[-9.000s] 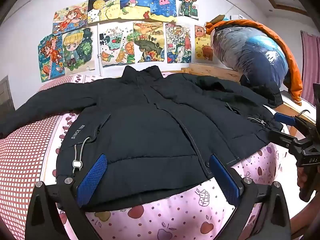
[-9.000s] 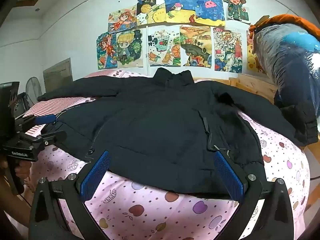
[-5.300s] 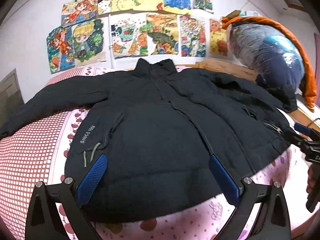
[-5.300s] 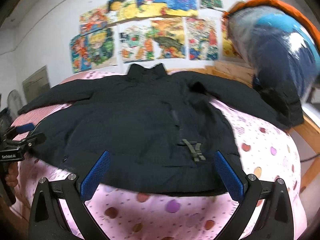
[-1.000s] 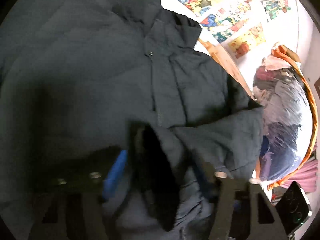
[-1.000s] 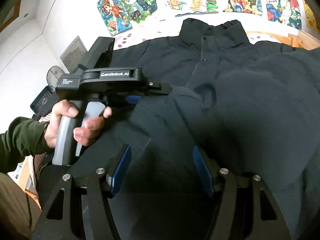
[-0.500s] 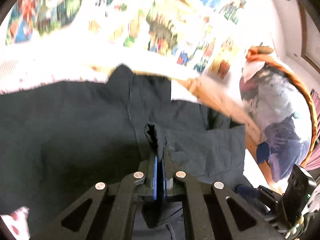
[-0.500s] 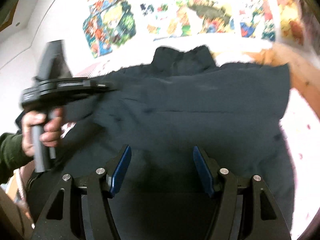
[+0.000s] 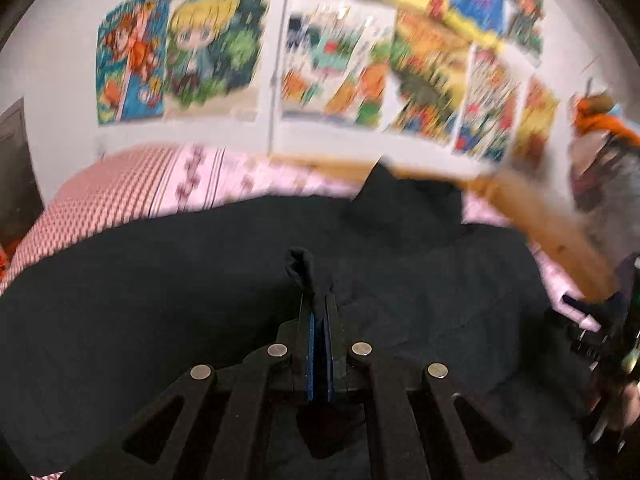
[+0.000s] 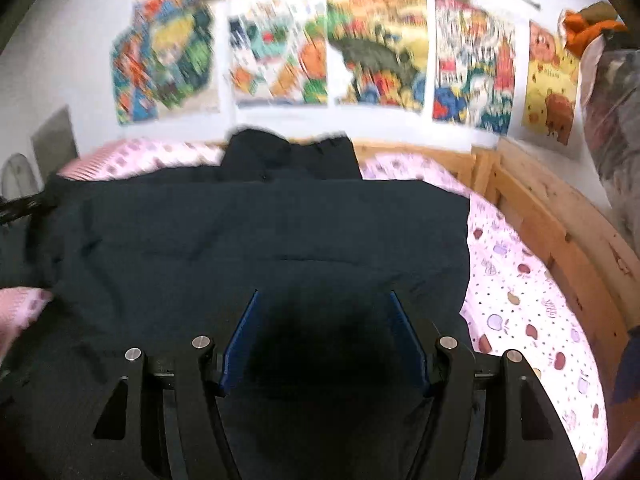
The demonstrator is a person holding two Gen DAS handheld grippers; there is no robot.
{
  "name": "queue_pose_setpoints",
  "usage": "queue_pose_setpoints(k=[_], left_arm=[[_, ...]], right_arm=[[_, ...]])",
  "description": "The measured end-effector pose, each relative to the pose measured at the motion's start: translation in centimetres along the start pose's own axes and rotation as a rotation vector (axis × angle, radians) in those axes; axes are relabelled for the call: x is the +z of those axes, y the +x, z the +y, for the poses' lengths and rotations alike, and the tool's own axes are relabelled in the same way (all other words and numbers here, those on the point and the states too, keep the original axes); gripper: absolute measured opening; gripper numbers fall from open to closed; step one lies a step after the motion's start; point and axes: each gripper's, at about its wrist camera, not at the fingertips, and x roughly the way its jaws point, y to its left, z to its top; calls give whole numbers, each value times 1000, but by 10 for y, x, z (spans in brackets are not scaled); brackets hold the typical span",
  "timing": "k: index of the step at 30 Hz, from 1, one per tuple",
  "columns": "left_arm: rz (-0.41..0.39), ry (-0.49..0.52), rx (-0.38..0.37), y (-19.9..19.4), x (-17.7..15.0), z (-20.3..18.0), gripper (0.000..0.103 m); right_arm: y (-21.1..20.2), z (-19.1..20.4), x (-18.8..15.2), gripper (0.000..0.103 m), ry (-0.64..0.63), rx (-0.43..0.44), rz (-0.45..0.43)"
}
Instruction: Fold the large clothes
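A large black padded jacket (image 9: 160, 320) lies spread on the bed, collar (image 10: 288, 156) toward the wall. My left gripper (image 9: 318, 308) is shut on a pinched fold of jacket fabric (image 9: 302, 268), which sticks up past the pads above the jacket's middle. My right gripper (image 10: 324, 340) hovers over the near part of the jacket (image 10: 280, 240) with its blue pads (image 10: 240, 340) about half apart. Only dark cloth and shadow show between them, and nothing looks pinched. The right gripper's body and a hand show at the right edge of the left wrist view, blurred.
The pink printed bedsheet (image 10: 520, 300) shows to the right of the jacket, bordered by a wooden bed frame (image 10: 560, 240). A plastic-wrapped bundle (image 10: 612, 120) stands at the far right. Colourful drawings (image 10: 360, 48) cover the wall. Red checked bedding (image 9: 100, 200) lies at the left.
My left gripper went from half open around a jacket fold to shut on it and rose with it. My right gripper pulled away from the left one, its jaws unchanged.
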Motion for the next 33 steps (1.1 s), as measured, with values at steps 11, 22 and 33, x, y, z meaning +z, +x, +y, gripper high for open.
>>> queue_pose_setpoints(k=[11,22,33], left_arm=[[202,69,153,70,-37,5,11],[88,-122,-22,17,-53,36,54],[-177,-334,126,-94,-95,88,97]], right_arm=[[74,20,-19,64,-98,-77,180],[35,44,-17,72,-146,-4,22],[1,149,-4,78,-312,254,-44]])
